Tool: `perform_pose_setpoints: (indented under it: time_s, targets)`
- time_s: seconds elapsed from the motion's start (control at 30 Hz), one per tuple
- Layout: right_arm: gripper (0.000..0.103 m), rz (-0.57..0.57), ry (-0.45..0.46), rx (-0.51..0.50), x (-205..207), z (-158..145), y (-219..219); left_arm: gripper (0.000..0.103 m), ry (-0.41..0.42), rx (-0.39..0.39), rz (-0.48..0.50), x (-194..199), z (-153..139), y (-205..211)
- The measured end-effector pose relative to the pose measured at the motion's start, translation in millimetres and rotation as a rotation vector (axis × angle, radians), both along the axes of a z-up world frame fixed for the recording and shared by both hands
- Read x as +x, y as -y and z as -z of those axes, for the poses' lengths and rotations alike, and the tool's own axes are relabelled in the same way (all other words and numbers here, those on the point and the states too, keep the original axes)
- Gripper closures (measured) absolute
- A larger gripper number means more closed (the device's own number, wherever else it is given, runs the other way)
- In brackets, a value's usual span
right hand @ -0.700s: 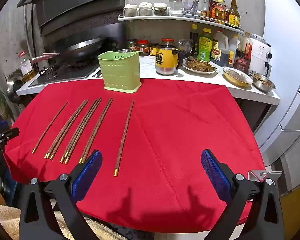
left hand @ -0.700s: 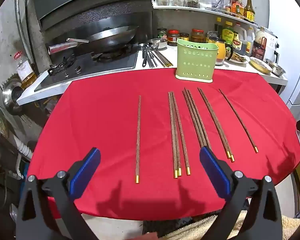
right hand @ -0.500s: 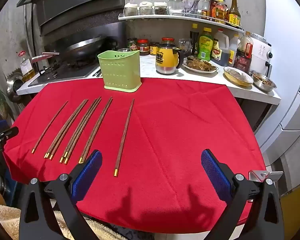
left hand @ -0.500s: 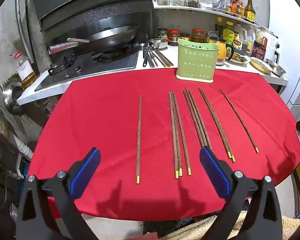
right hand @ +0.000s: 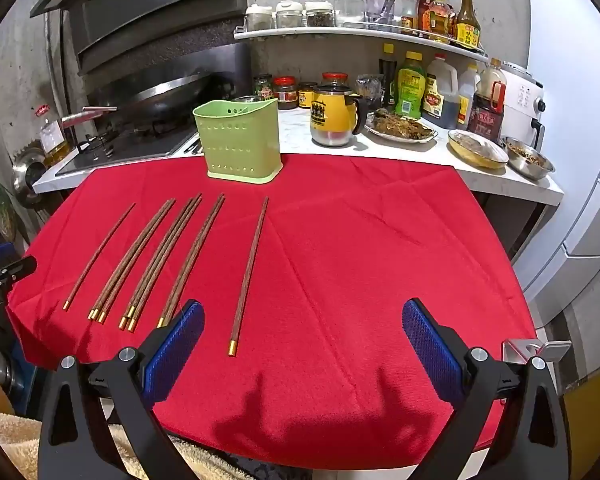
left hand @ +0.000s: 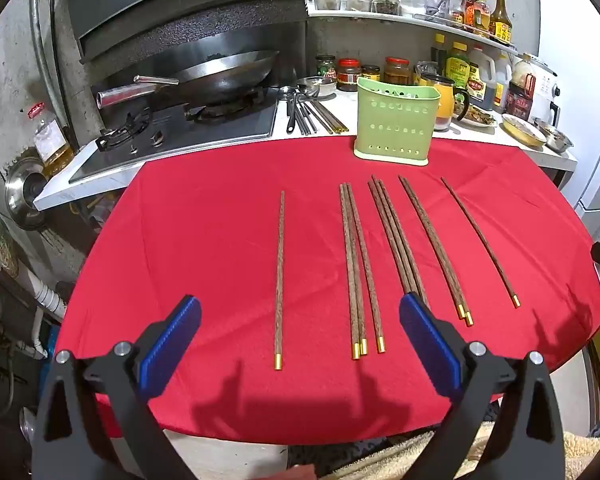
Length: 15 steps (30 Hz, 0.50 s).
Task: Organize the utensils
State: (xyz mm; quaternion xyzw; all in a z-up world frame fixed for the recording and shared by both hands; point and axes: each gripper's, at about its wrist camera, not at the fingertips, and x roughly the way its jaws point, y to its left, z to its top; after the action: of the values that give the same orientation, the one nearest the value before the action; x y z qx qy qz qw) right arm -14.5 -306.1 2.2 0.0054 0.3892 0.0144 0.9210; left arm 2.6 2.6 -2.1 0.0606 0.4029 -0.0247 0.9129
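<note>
- Hovering over the near edge of the tabletop (left hand: 188,216), left gripper (left hand: 300,340) and right gripper (right hand: 303,340) both have jaws spread wide with nothing between the pads; no chopstick is lifted yet.
- Chopsticks (left hand: 354,272) lie flat on the red cloth (right hand: 380,260) in a fan: two singles at the outside, clusters of two and three touching between them. Green holder (left hand: 396,124) stands upright at the far edge, apparently empty.
- Materials: sticks are thin, dark patterned wood, long and slightly tapered, with shiny brass caps at the near ends. Cloth is soft woven fabric with creases. Holder is rigid plastic, perforated walls, open top. Pads are blue, ribbed rubber.
- Risk: sticks lie so low that pads may pinch cloth along with wood and drag the whole layout.
- Risk: in touching clusters, closing on one stick likely catches or rolls its neighbour.
- Risk: a grip near the capped end leaves a long lever; the stick may pivot or slip.
- Risk: a stray tip could knock the light holder over during insertion.
</note>
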Motion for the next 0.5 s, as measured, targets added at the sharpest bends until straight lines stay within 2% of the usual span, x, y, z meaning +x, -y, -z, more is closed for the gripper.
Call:
perform_pose_setpoints:
  time_s: [0.5]
  targets:
    - [0.006,0.007,0.000,0.002,-2.7,0.5,2.6,0.006,0.002,0.002,-0.004,1.0,0.2,-0.7]
